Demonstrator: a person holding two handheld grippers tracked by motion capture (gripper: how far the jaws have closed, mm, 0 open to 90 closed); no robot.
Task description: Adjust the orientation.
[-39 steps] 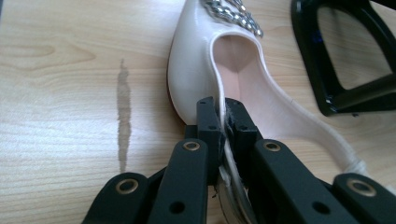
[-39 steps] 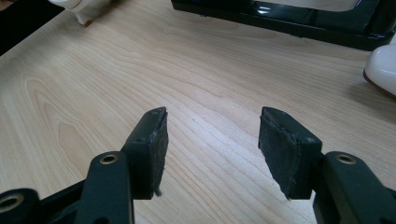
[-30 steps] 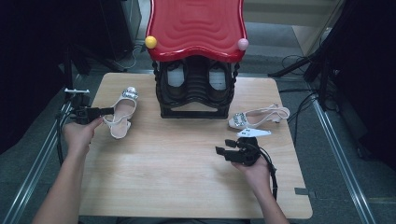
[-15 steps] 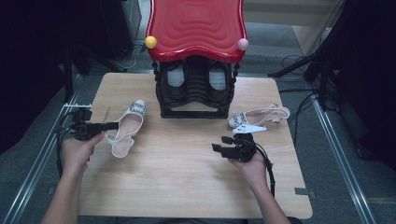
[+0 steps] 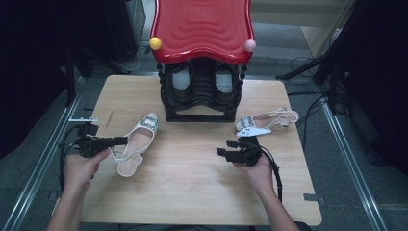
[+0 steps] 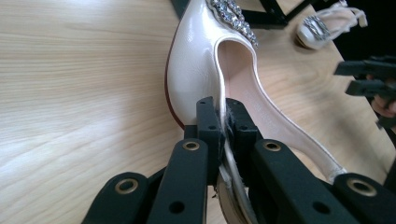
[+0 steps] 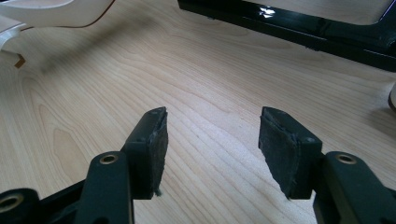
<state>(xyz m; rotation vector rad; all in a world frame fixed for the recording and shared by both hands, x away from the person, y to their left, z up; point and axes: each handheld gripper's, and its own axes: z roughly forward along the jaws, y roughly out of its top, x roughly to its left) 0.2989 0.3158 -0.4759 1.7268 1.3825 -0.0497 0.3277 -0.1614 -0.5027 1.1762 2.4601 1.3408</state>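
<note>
White shoe [image 5: 136, 146], left of the shoe rack [image 5: 202, 91], is clamped by left tongs [image 5: 119, 141]; right tongs [image 5: 225, 148] gape empty.

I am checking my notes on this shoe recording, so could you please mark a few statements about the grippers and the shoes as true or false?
1. The left gripper is shut on the side edge of the white shoe. True.
2. The right gripper holds the other shoe. False: its jaws stand open over bare wood, and that shoe lies apart on the table.
3. Both white shoes carry a sparkling buckle at the toe. True.
4. The shoe rack has a blue top. False: the top is red.
5. The held shoe is inside the rack. False: it is in front of the rack, to its left.
</note>
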